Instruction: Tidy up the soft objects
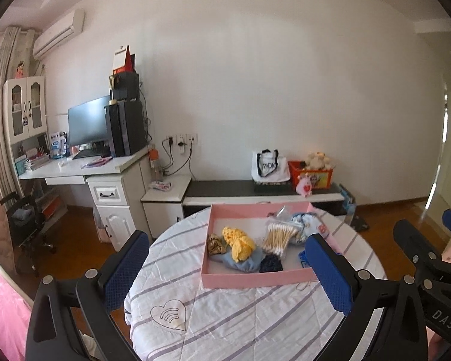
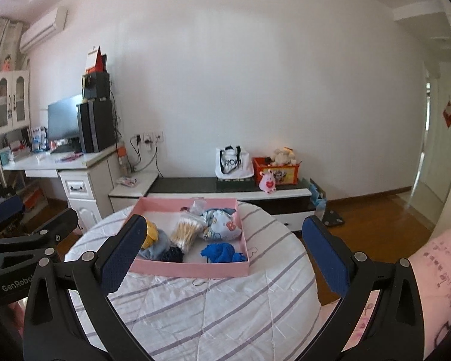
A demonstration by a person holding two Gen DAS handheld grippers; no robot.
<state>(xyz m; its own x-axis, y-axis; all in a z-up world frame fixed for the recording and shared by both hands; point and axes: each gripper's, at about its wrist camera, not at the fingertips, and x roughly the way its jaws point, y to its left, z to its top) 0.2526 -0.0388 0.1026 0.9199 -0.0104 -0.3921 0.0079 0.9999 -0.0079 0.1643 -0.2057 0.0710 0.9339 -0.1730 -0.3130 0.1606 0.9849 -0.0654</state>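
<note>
Pink tray (image 1: 255, 279) lay on a round desk (image 1: 225, 316) under a striped quilted cover. Inside it, from 9 toward 3 o'clock: brown scrunchie (image 1: 216, 244), yellow knit piece (image 1: 240, 242), cotton-swab pack (image 1: 278, 237), printed pouch (image 2: 222, 224); blue yarn (image 2: 222, 252) at 4 o'clock. Left hand-held gripper (image 1: 225, 264) and right hand-held gripper (image 2: 225, 252) both stood wide apart, empty, above the desk.

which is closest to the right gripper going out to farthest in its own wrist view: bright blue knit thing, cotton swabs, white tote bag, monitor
1. Bright blue knit thing, near right corner of the pink box, closest to the right gripper.
2. Cotton swabs, mid-box.
3. White tote bag, on the low cabinet by the wall.
4. Monitor, far left desk; close to the tote in depth, hedged.
</note>
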